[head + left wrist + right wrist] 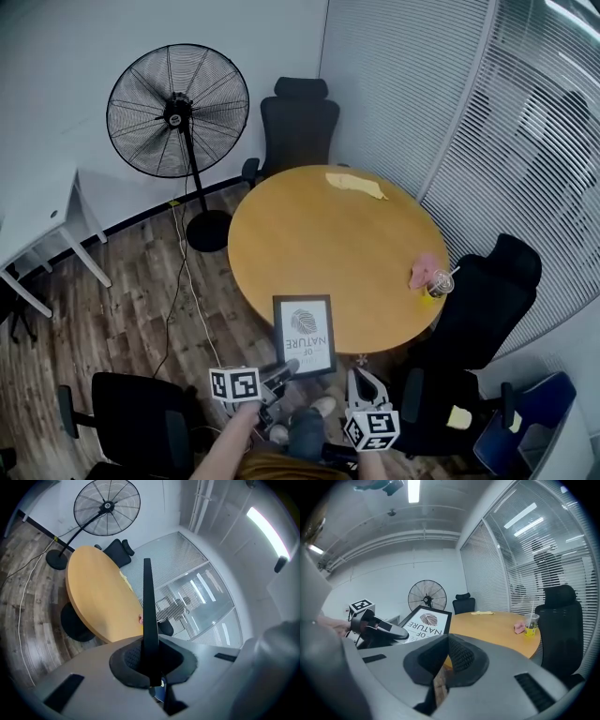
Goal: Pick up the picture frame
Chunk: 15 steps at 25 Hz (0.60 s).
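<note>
The left gripper (279,373) is clenched on the picture frame (304,334), holding it by its near bottom edge; in the left gripper view the frame (147,616) shows edge-on as a thin black strip pinched between the two pads. The frame is black with a white picture; its long side points away from the person, toward the middle of the round wooden table (319,234); the leaf print is at the far end and the words at the near end. It sits at the near edge of the table, face up; I cannot tell if it touches the wood. The right gripper (367,386) is just beside it, to the right, with its jaws closed on nothing. A plastic cup (440,283) stands by the table's right edge.
</note>
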### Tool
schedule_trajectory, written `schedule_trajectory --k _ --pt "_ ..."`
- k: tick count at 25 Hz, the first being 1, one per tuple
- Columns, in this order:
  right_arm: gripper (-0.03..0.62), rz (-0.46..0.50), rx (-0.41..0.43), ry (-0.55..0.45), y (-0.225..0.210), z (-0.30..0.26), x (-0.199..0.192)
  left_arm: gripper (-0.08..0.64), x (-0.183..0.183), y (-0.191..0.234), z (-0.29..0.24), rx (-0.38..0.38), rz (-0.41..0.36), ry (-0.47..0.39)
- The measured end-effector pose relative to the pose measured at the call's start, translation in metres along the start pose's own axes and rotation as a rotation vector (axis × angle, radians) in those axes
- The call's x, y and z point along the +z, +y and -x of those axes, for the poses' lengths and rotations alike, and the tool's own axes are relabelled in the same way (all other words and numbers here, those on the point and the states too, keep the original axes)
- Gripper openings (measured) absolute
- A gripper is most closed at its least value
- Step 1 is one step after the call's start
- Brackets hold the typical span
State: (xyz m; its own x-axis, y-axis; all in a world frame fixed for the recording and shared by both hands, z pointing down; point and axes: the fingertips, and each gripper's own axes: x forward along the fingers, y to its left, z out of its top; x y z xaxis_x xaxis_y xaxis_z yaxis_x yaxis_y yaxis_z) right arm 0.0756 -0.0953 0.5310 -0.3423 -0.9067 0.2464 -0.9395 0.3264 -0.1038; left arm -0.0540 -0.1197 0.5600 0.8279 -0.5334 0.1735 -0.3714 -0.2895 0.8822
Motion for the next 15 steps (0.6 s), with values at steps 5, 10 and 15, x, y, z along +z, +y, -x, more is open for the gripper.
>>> schedule_trajectory --k 5,10,15 --pt "0.012 0.007 0.002 0.005 0.0002 -0.0009 -0.0003 0.037 0.0019 0.0015 -0.0021 0.005 0.0 0.002" --pt "0.012 0.016 0.002 0.009 0.0016 -0.0041 0.0027 0.037 0.0051 0.0042 -0.0023 0.003 0.011 0.001" --pt "0.012 0.025 -0.007 0.01 0.0047 -0.0043 0.0079 0.037 0.0054 0.0059 -0.0022 -0.005 0.018 0.003"
